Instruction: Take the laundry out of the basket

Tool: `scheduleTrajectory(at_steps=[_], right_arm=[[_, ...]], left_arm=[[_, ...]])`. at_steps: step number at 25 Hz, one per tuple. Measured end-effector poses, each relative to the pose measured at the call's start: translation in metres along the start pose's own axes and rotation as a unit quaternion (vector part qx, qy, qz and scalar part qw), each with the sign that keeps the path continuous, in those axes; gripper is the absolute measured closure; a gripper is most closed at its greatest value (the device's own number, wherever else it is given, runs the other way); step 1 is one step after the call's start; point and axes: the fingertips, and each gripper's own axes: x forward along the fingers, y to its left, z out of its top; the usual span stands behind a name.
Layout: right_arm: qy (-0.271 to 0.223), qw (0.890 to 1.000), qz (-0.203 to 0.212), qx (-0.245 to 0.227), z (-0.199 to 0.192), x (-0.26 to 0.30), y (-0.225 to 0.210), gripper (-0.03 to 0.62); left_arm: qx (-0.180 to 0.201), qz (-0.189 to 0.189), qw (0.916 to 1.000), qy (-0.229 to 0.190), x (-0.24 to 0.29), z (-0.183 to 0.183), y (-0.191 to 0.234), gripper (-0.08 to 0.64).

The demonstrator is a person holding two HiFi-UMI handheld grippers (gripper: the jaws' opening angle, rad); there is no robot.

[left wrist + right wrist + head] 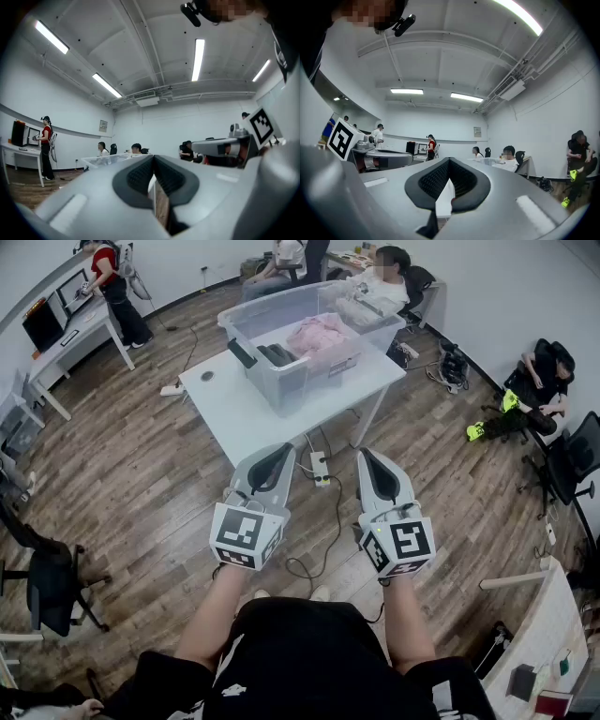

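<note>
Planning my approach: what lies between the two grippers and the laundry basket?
Head view: from the left gripper and right gripper, wood floor with a power strip and cable, then the white table's bare near end, then the basket.

The laundry is pink, the basket clear, the tabletop white, the floor brown wood-grain planks.

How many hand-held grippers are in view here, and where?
2. The left hand-held gripper and the right hand-held gripper are held side by side, apart, jaws shut and empty, pointing toward the white table with the basket. None seems hidden.
</note>
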Motion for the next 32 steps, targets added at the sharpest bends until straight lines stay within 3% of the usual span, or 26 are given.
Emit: scheduleTrajectory(at_steps=[16,32], right_arm=[[0.004,1.000,0.015,0.003,-0.004,-0.001,-0.007,0.592],[0.000,0.999,0.047,0.015,-0.013,-0.017,-0.060,0.592]], left_arm=[[0.002,0.007,1.0000,0.006,0.007,-0.005,-0.009,0.551],[0.012,0.044,0.9989,0.013,0.036,-0.009,-0.052,0.551]])
